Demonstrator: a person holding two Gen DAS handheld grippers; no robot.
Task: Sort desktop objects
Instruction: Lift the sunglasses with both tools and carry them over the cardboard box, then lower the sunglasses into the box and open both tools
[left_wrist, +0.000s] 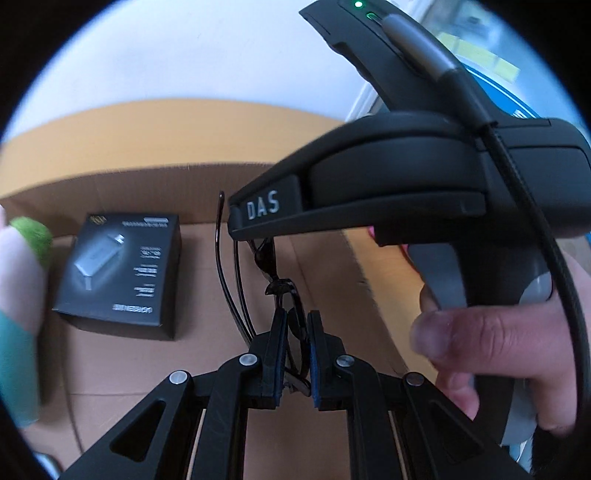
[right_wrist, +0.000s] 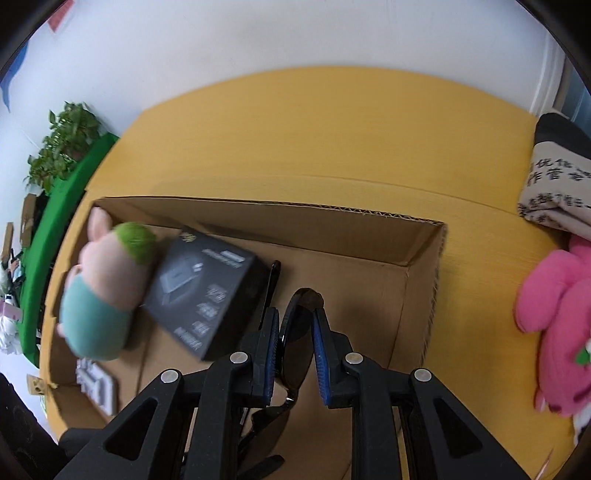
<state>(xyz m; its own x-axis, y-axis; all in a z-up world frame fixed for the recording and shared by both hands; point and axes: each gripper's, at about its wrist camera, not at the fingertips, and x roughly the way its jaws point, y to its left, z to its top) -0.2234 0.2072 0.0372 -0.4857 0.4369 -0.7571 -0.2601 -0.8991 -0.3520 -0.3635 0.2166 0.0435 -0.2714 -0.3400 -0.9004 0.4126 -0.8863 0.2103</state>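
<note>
1. Your left gripper (left_wrist: 297, 332) has its jaws narrowed onto one pair of black glasses (left_wrist: 280, 291), gripping the thin frame near the bridge; the two temple arms stick out ahead of the jaws.
2. Your right gripper (right_wrist: 295, 332) clamps its jaws on the same glasses (right_wrist: 295, 343), pinching one dark lens between the blue pads.
3. The glasses hang over the one open cardboard box (right_wrist: 424, 254), right of its middle; whether they touch its floor cannot be told.
4. Inside the box lie two things: one black product carton (right_wrist: 207, 291) and one plush doll (right_wrist: 107, 284) with a green tuft, at the left, touching each other.
5. The box rests on the yellow surface (right_wrist: 314, 129).
6. To the right, outside the box, sit one pink plush toy (right_wrist: 554, 314) and one folded printed cloth (right_wrist: 554, 184).
7. One hand (left_wrist: 491, 343) holding the right gripper's handle shows in the left wrist view.
</note>
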